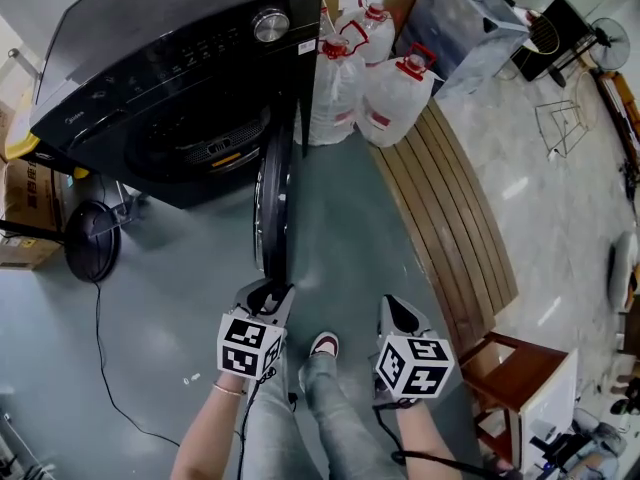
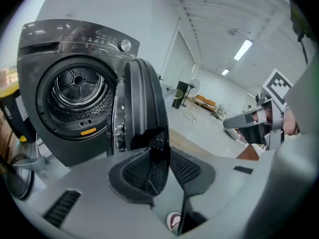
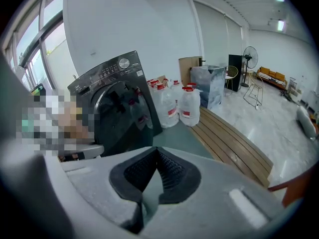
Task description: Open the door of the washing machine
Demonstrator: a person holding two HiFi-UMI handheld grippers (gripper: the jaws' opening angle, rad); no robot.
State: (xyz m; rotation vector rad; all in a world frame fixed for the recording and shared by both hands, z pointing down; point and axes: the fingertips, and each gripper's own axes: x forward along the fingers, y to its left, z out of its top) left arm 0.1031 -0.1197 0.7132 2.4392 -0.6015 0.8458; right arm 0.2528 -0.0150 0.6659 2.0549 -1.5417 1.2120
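Black washing machine and door, white red-capped jugs, brown slatted bench, grey-green floor.

There is one washing machine with one door, two claws, namely the left claw and the right claw, at least three red-capped water jugs, one wooden chair, one cardboard box and one standing fan.

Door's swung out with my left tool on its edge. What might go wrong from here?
The door stands edge-on, its thin rim between the jaws of the left tool: that hold may slip. Swung wider, the door might hit the water jugs beside the washing machine. A cable trails across the floor near the person's shoe, a likely trip hazard when stepping back.
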